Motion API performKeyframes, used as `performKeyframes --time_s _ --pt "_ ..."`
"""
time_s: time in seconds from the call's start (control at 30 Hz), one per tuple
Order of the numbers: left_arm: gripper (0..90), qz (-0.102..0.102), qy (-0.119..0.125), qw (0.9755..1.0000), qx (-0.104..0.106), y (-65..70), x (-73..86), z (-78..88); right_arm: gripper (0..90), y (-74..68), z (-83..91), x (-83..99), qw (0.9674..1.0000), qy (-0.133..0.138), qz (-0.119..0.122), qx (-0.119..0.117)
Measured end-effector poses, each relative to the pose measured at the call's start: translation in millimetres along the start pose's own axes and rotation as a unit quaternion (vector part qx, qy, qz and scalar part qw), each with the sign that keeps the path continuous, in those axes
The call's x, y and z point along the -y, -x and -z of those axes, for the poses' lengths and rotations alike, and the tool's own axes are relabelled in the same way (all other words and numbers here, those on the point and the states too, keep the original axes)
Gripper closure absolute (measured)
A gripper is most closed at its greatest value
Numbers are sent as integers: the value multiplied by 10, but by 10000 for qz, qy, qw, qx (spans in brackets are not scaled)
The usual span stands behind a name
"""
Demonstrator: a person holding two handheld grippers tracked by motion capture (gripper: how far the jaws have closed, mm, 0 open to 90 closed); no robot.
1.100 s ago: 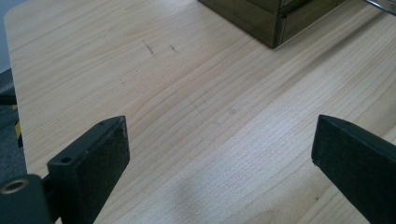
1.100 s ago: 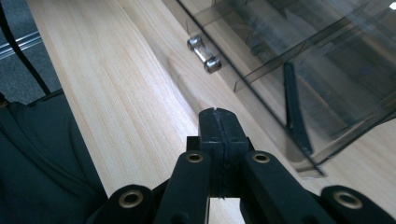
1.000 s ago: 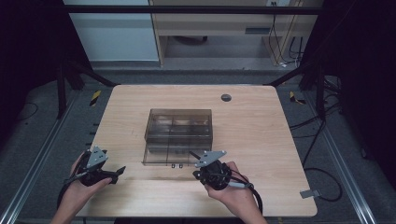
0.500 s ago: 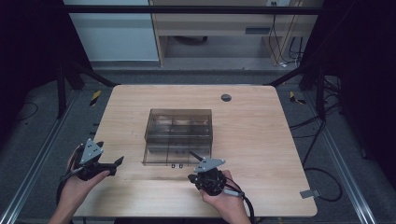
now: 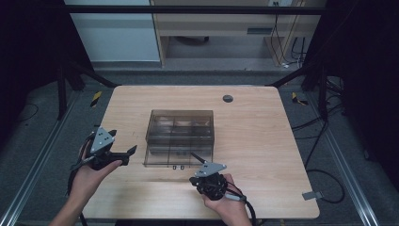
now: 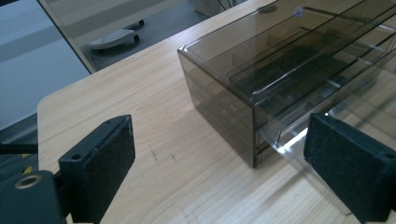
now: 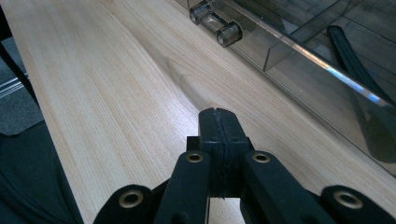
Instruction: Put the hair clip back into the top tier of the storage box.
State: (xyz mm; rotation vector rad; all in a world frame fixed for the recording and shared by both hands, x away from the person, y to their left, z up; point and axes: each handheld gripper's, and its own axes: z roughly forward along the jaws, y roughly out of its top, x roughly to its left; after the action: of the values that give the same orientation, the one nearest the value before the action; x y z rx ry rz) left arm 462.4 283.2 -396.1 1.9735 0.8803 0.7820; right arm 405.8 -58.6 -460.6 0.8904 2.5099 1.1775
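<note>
A smoky see-through drawer box (image 5: 181, 127) (image 6: 261, 70) stands mid-table. Its lowest drawer (image 5: 176, 159) (image 7: 299, 51) is pulled out toward the front, with a two-knob handle (image 7: 215, 25). A thin black toothed strip (image 7: 355, 60) (image 5: 196, 157) lies in the drawer's right end. My left gripper (image 5: 129, 151) (image 6: 224, 158) hovers left of the box, open and aimed at its front left corner, nothing between the pads (image 6: 105, 161). My right gripper (image 5: 197, 179) (image 7: 218, 114) sits low over the table in front of the drawer, shut on nothing.
A round cable hole (image 5: 227, 98) is in the table (image 5: 263, 141) behind the box. The front edge runs just under both hands. Metal rails and cables (image 5: 324, 183) lie on the floor to both sides. Cabinets stand beyond the far edge.
My left gripper has risen and come closer to the box. My right gripper has dropped slightly toward the front edge. The box and drawer have not moved.
</note>
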Motion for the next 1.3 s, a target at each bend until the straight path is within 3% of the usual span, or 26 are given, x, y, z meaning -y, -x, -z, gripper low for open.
performKeyframes --time_s 0.1,0.47,0.57,0.7,0.93,1.13,1.3 --pt "93 47 30 9999 90 22 -83 -8 900 -6 -10 7 10000 -25 -23 28" --pt "158 -109 55 9997 200 137 -372 -113 900 -41 -74 29 9998 -169 28 41" --pt "246 -143 28 9998 159 175 -424 -155 900 -52 -84 28 9998 -181 67 43" --pt "326 -4 64 9999 154 251 -490 -227 900 -51 -80 27 9998 -136 42 149" --pt "407 -62 71 9997 215 375 -571 -316 900 -61 -72 19 9998 -98 89 155" --pt "567 -139 -42 9995 281 436 -591 -387 900 -61 -68 19 9998 -66 77 188" --pt "700 -89 8 9995 317 440 -601 -466 900 -68 -68 16 9998 -62 105 185"
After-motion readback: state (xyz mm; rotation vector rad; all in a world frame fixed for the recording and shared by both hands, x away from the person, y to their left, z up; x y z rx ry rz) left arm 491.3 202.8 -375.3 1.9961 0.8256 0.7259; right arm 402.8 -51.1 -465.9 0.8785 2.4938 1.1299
